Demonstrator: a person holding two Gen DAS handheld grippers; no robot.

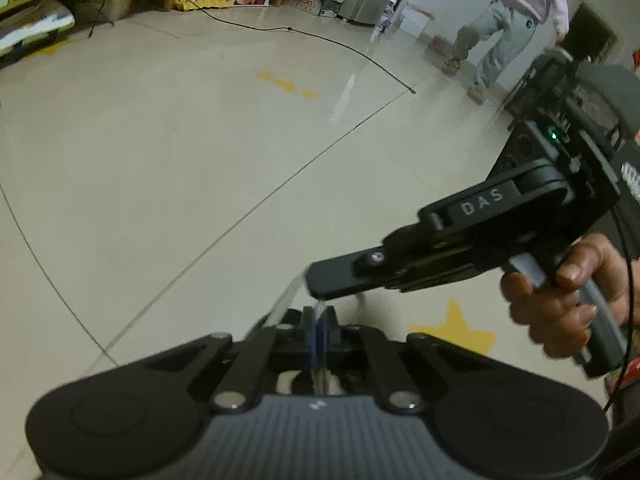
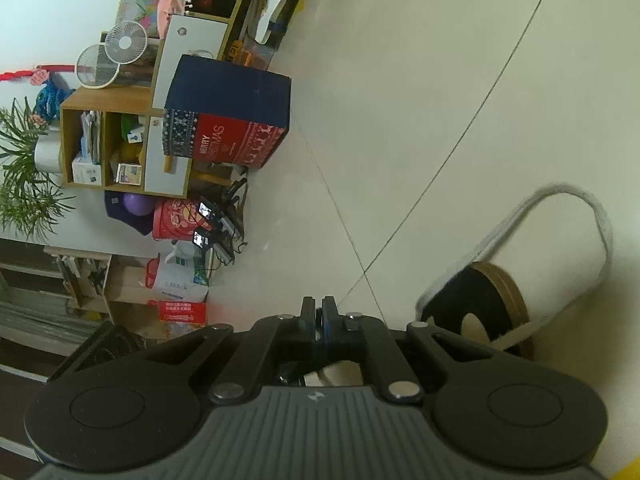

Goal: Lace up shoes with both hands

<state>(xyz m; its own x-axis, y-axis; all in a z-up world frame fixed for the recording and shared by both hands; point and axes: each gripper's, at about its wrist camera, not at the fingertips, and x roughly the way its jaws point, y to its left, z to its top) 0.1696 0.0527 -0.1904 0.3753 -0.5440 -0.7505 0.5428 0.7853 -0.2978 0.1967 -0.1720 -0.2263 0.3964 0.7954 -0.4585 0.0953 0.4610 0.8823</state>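
We hold both grippers closed, the left gripper [image 1: 319, 320] pinching the lace [image 1: 289, 292], whose strand runs up-left, right gripper [image 1: 316, 282] crossing just above.

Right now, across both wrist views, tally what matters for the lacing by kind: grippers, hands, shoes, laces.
Grippers: 2 (left gripper, right gripper)
Hands: 1 (right hand on the right gripper's handle)
Shoes: 1 (black shoe with tan sole)
Laces: 1 (white lace, looped above the shoe)
Total: 5
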